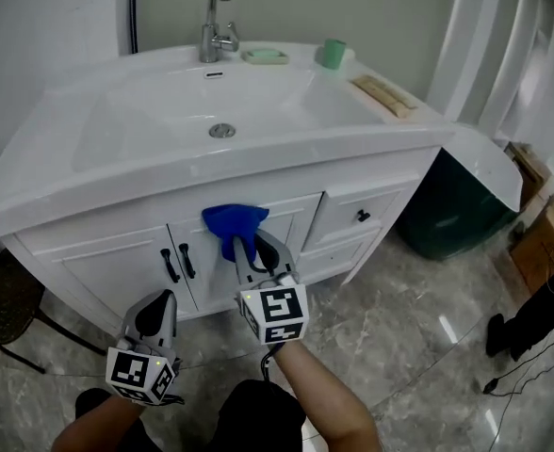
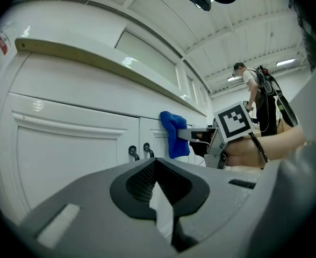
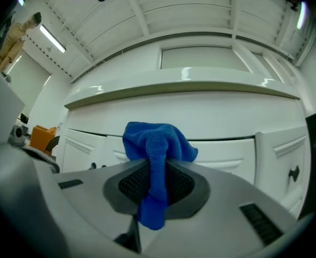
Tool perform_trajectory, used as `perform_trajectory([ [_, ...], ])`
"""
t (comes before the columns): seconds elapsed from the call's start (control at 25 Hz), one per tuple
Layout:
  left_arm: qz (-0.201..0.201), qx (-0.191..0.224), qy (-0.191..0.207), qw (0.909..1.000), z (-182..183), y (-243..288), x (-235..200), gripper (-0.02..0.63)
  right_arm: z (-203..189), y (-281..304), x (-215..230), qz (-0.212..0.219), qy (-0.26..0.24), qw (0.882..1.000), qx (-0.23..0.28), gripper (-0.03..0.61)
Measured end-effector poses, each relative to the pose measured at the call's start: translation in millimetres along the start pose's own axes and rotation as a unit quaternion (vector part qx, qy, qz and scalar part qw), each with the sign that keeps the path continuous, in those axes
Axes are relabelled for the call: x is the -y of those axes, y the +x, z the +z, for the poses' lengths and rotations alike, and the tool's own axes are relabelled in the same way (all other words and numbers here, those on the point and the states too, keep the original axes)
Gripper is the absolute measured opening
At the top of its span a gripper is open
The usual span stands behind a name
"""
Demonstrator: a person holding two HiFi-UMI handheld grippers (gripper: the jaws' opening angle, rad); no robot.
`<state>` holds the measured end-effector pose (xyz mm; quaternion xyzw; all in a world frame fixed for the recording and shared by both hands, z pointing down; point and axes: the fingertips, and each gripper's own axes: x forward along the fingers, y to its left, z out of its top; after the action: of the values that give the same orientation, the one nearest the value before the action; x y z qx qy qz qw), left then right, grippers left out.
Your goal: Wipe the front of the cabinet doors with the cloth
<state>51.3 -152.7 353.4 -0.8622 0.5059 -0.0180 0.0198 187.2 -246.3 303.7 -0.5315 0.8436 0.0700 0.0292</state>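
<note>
The white desk point(image 1: 371, 125), a washbasin top, is carrying four items along its rear and right side. A chrome tap point(image 1: 217, 17) is standing behind the basin. A pale green soap dish point(image 1: 265, 56) is lying just beside the tap. A green cup point(image 1: 332, 53) is standing near the right rear corner. A flat tan object point(image 1: 384, 95) is lying along the right edge. The grey marbled floor point(image 1: 390, 337) is carrying a dark green bin point(image 1: 451, 210) beside the desk.

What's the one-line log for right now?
right gripper: shut on blue cloth | cloth: against cabinet door, upper part | left gripper: shut, empty, clear of door
</note>
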Motion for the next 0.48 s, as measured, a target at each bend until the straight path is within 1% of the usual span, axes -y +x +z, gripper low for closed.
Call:
perform_trajectory([
  [0.16,-0.006,-0.004,-0.007,0.9999,-7,9,10,0.001,-3,-14,56,-0.039,-0.022,0.999,-0.006,0.049],
  [0.32,-0.015,-0.003,-0.020,0.9997,-5,19,23,0.000,-9,-32,118,-0.106,-0.010,0.994,-0.022,0.049],
  [0.4,-0.021,-0.001,-0.020,0.9996,-5,23,30,0.002,-10,-38,135,-0.114,-0.002,0.993,-0.021,0.049],
  [0.48,-0.020,-0.002,-0.022,0.9996,-7,25,31,0.000,-8,-40,137,-0.109,0.012,0.994,-0.015,0.049],
])
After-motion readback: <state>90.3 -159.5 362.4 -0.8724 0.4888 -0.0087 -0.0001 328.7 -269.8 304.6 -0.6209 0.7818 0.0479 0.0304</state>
